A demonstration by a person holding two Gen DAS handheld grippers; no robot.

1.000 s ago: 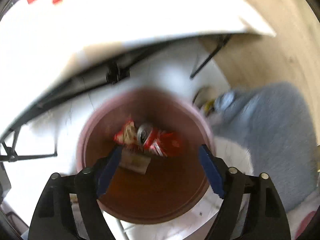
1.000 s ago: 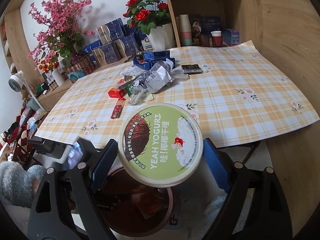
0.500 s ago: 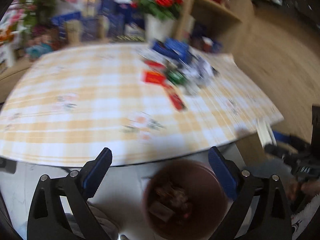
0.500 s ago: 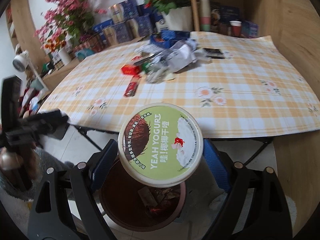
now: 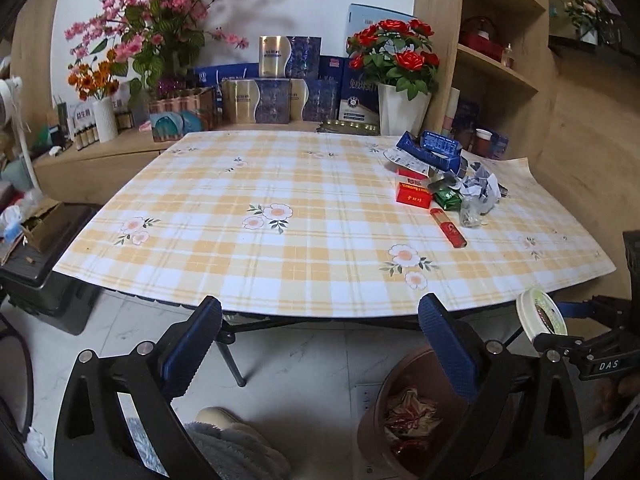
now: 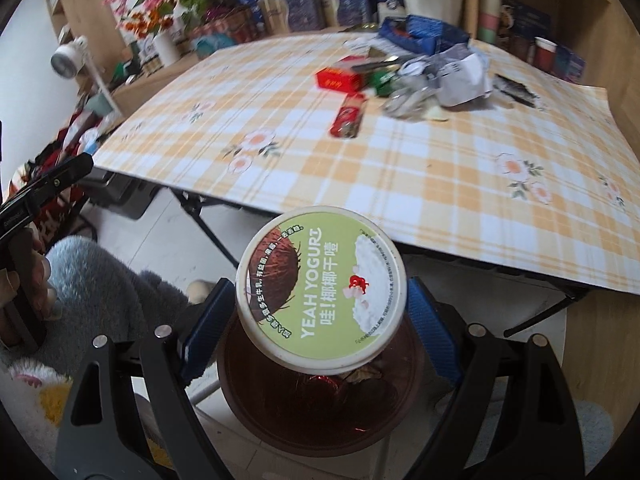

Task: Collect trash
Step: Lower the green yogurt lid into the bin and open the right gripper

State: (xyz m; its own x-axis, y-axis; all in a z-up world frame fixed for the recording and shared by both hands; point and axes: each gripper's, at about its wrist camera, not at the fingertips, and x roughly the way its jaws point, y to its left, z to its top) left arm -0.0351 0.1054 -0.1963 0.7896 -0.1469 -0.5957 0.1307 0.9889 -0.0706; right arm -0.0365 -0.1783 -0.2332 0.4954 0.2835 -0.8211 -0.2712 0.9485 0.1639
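One yogurt tub (image 6: 320,288), one bin (image 6: 320,408)

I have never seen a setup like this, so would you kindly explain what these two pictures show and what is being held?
There is no robot here: a person holds a two-finger gripper in each hand, and each gripper carries a wide-angle camera looking along its fingers. The left camera's picture shows the left gripper open and empty, facing a table with a checked tablecloth. A pile of trash lies on the cloth: a red box, a red tube, crumpled wrappers and a blue packet. The right camera's picture shows the right gripper clamped on a yogurt tub, held above a brown bin on the floor that already has wrappers in it.
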